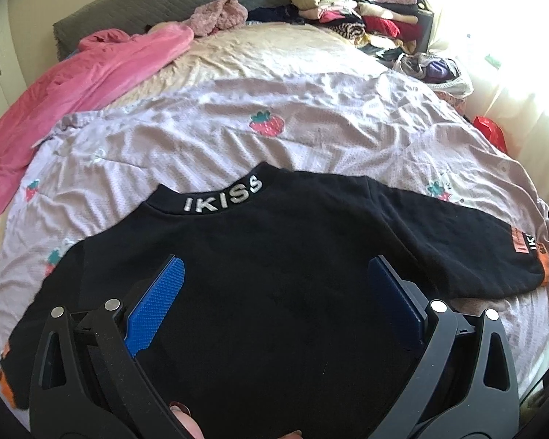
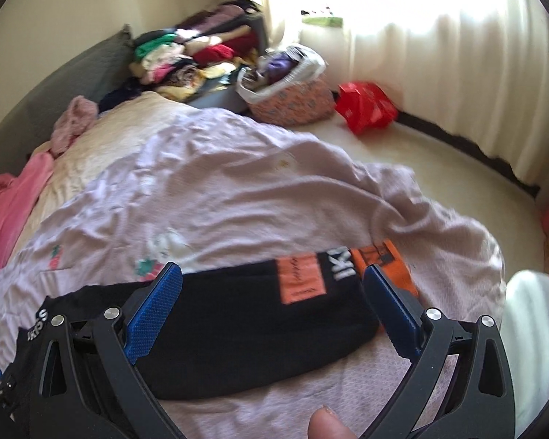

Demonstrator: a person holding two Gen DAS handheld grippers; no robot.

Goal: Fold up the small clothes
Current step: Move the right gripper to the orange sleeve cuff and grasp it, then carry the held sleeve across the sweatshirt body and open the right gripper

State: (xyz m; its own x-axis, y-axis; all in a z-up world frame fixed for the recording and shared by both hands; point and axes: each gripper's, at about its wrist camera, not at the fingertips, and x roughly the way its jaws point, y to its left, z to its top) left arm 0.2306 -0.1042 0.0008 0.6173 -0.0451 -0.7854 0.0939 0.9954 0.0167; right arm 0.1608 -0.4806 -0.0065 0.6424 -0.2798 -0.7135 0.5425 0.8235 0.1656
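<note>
**Black top spread flat, both grippers wide over it**

Black knit fills the near half of your left wrist view: the small black top (image 1: 274,263) lies spread on the lilac strawberry-print sheet (image 1: 311,109), its collar (image 1: 223,197) pointing to the far side with the white letters IKISS across it. One sleeve (image 1: 494,252) runs out to the right and ends in an orange cuff (image 1: 543,263); the other sleeve falls away to the near left, where an orange edge shows too.

Your left gripper (image 1: 274,281) hangs over the body of the top with its blue pads (image 1: 157,307) spread wide, and nothing sits between them. Whether the tips touch the cloth cannot be told.

Your right gripper (image 2: 272,285) is spread just as wide above the right sleeve (image 2: 256,325). The orange patch (image 2: 302,281) and the orange cuff (image 2: 384,256) lie just beyond its fingertips, with the far-right tip over the cuff's edge. The picture here is slightly blurred.

Far off, a pink blanket (image 1: 73,87) lies along the left side of the bed. A heap of folded clothes (image 1: 355,11) sits at the far right corner. On the floor to the right stand a fabric basket (image 2: 289,91) and a red bag (image 2: 366,106), beside the pale curtain (image 2: 439,73).
</note>
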